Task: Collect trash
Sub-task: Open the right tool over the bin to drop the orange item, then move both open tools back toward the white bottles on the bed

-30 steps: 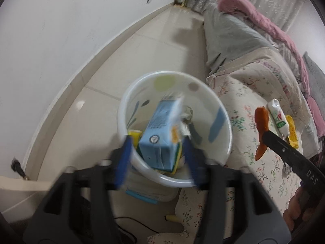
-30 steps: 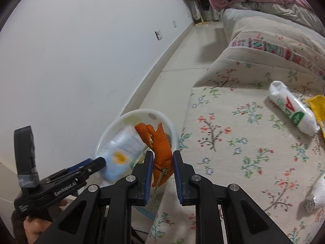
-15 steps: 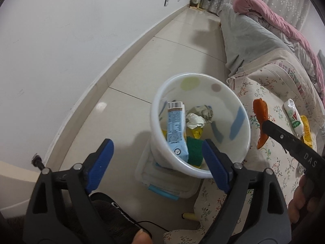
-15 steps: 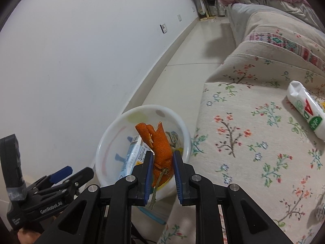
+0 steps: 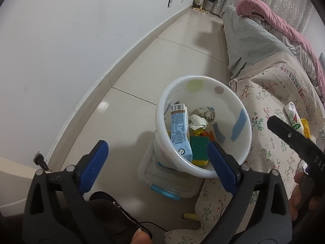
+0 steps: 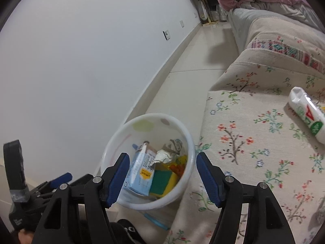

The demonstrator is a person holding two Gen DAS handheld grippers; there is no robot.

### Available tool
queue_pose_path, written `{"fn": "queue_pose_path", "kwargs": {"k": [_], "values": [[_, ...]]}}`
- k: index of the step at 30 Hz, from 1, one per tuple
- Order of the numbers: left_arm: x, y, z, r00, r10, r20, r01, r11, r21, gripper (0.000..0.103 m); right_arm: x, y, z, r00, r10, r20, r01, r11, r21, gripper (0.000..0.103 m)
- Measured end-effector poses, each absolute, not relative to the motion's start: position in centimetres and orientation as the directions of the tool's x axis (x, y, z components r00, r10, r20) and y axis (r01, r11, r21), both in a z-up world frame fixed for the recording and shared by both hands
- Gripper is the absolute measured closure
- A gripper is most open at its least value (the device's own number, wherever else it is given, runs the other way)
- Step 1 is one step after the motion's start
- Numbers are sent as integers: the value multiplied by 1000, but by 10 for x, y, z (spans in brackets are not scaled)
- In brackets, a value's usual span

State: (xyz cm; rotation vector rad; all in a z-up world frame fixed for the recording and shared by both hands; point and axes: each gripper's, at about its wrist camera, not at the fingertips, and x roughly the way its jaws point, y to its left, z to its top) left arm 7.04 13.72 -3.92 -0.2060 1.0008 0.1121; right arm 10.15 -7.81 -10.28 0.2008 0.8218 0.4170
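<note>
- The left gripper (image 5: 157, 160) is held over the white bin (image 5: 240, 156); its jaws, spread wide, have just been opening, with nothing between them.
- The right gripper (image 6: 162, 178) is likewise parted, its jaws just opened, empty.
- Below both, the blue carton (image 6: 139, 171), green sponge (image 6: 161, 182) and orange peel (image 6: 177, 167) lie inside the bin, evidently so trash falls straight in.
- Ahead and right of the right gripper, a white tube (image 6: 307, 114) is left on the floral sofa cover (image 6: 243, 142).

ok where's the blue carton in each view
Left wrist: the carton leans on the left inner wall of the bin, just above the middle of the picture.
Right wrist: the carton is low and left of centre, in the bin's left half.
Shared landmark: the green sponge, right beside the carton in both views.
</note>
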Motion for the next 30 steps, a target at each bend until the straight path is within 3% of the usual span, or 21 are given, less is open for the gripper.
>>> {"fn": "queue_pose_path", "kwargs": {"k": [30], "values": [[69, 77, -25, 543, -100, -834, -44, 988, -148, 4, 26, -190, -73, 725, 81, -684, 14, 991, 133, 25]]}}
